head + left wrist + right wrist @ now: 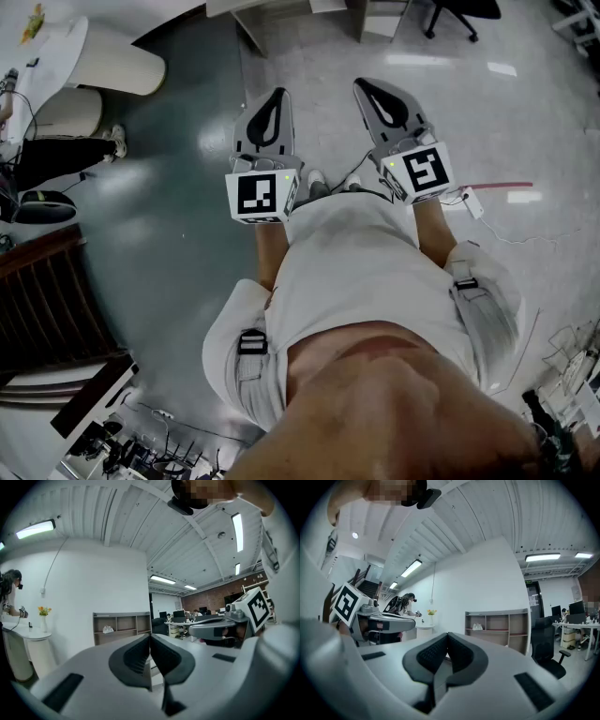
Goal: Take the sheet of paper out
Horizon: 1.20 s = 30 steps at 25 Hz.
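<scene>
So both claws are just held out level in front of the person, pointing toward 12 o'clock in the head view, the left gripper (277, 95) at about 11 and the right gripper (361, 85) at about 1, near each other but not touching. The left gripper (150, 638) has its jaws pressed together with nothing between the pads, and it's the same for the right gripper (447, 636): fully closed and holding nothing. Each one has its marker cube on the back end, left (261, 195) and right (427, 171), sitting just in front of the person's white shirt (361, 272). Under them is bare floor (169, 197), dark green toward 9 o'clock and pale toward 3, with a red cable (511, 186) lying at about 3. Straight past the jaws there's an open shelf unit (123, 626) against a white wall. Off at 9 o'clock in the left gripper view sits a white counter (21, 641) with a vase of flowers (43, 616) on it and another person (9, 590) standing at it. An office chair (546, 641) is at 3 o'clock in the right gripper view. As for the sheet of paper, no view shows it.
</scene>
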Motion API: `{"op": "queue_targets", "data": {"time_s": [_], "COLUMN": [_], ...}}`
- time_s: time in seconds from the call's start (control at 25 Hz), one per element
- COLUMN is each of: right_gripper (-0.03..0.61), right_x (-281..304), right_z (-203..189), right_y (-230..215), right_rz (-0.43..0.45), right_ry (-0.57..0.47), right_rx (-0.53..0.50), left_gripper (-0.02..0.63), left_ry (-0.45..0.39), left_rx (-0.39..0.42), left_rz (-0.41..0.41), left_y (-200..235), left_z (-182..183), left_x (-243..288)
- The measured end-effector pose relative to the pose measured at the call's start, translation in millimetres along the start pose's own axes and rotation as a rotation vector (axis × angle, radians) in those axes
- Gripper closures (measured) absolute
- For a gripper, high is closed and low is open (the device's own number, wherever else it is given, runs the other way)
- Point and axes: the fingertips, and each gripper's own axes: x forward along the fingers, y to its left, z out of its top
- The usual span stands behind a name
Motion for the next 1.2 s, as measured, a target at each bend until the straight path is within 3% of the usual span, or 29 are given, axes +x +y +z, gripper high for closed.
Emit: {"op": "queue_targets", "data": {"time_s": [0.72,1.2], "right_gripper": [0.558,0.558], "right_x": [-7,46], "right_z": [-14,-14], "right_y": [-6,-19], "right_rz": [0.035,0.018], "right_ry": [0.011,0.025], "right_rx": [0.050,0.036], "left_gripper": [0.591,0.591], "left_ry": [0.030,0.019], "left_rx": [0.011,-0.007], "left_rz": [0.052,0.038], "left_y": [-12,33], "left_z": [-6,-11], "left_x": [-1,33]}}
